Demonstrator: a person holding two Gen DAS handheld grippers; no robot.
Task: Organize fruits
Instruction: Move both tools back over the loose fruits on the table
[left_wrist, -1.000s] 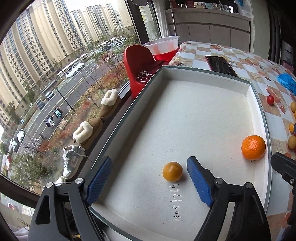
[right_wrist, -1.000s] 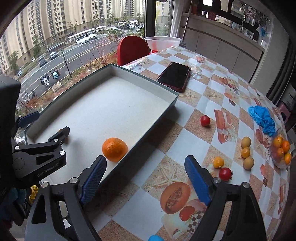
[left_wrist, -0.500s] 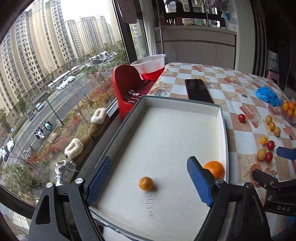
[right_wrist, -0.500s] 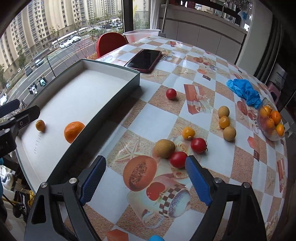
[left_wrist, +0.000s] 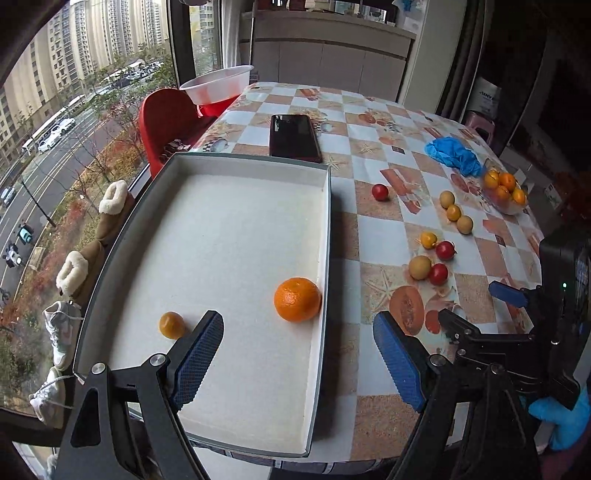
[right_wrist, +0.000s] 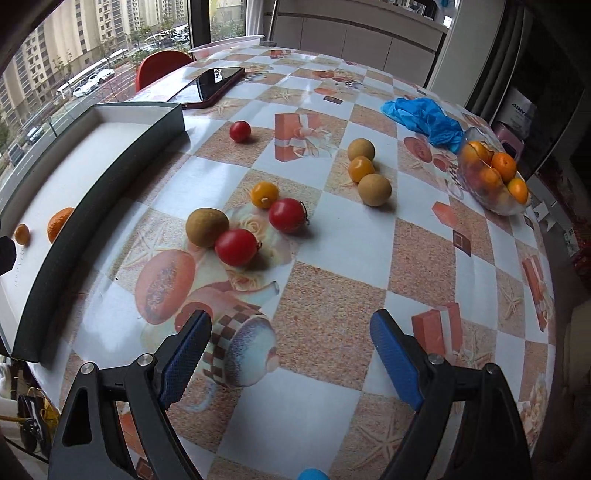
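A shallow white tray (left_wrist: 236, 158) holds a large orange (left_wrist: 297, 299) near its right wall and a small orange fruit (left_wrist: 171, 325) at the near left. My left gripper (left_wrist: 297, 360) hangs open above the tray's near right corner, holding nothing. Loose fruits lie on the checked tablecloth: a brown fruit (right_wrist: 207, 226), two red tomatoes (right_wrist: 236, 246) (right_wrist: 287, 215), a small yellow fruit (right_wrist: 264, 194), a lone tomato (right_wrist: 240, 131) and a row of three yellowish fruits (right_wrist: 361, 169). My right gripper (right_wrist: 290, 356) is open and empty, short of that cluster. The tray (right_wrist: 140, 109) edges its left.
A glass bowl of oranges (right_wrist: 493, 177) stands at the table's right edge, with a blue glove (right_wrist: 424, 118) behind it. A dark phone (left_wrist: 293, 137) lies beyond the tray. A red chair (left_wrist: 166, 118) and a white basin (left_wrist: 218, 83) stand by the window. A blue-gloved hand (left_wrist: 569, 421) holds the right gripper.
The left gripper has pulled back and to the right, leaving the small orange fruit outside its jaws. The right gripper has swung right from the tray toward the loose fruits on the cloth.
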